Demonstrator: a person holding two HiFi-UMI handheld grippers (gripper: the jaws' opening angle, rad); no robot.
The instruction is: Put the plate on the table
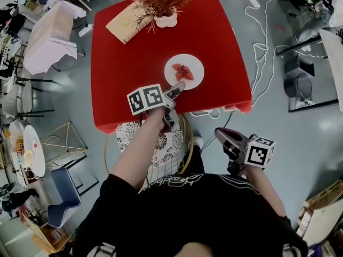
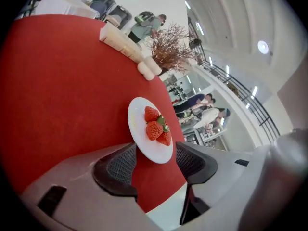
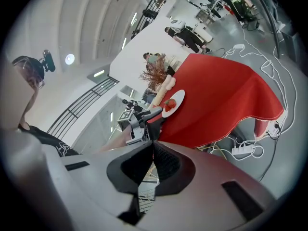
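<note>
Plate (image 1: pixel 184 72) w/ strawberries (image 1: pixel 183 71) sits flat at 5 o'clock on red table (image 1: pixel 123 58), L gripper (image 1: pixel 178 87) at its 7 o'clock w/ jaws apart, so prob. placed; R gripper (image 1: pixel 222 135) idle, jaws together.

Grey floor (image 1: pixel 306 134), white cables (image 1: pixel 262 51), blue chair (image 1: pixel 63 195)

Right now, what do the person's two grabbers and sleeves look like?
Both the left gripper and right gripper are smooth grey shells with black, ridged pads inside. Each carries a white cube printed with black square markers. The person wears a black short-sleeved top with white print.
</note>
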